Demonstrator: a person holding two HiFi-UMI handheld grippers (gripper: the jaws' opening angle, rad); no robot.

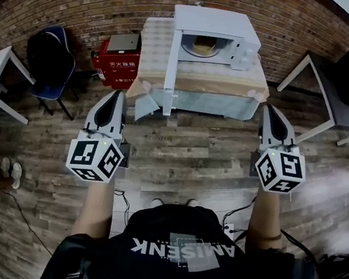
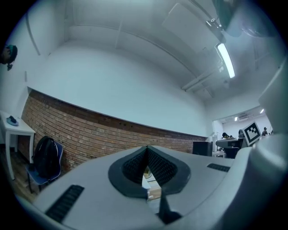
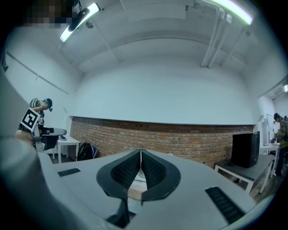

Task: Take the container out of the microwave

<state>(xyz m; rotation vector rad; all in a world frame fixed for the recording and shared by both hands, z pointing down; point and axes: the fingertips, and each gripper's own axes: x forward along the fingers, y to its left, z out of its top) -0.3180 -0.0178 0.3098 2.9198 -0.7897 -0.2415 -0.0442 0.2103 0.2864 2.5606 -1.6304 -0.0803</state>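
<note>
Left gripper point(image 1: 116, 96) and right gripper point(image 1: 268, 110) pointed level, each with jaws pressed together and holding nothing, short of the table point(image 1: 218, 102) edge with bare wood floor point(image 1: 186, 151) beneath. Well ahead, between them, the container point(image 1: 204, 44) sat inside the microwave point(image 1: 212, 20), its door point(image 1: 171, 68) swung open on the left gripper's side.
</note>
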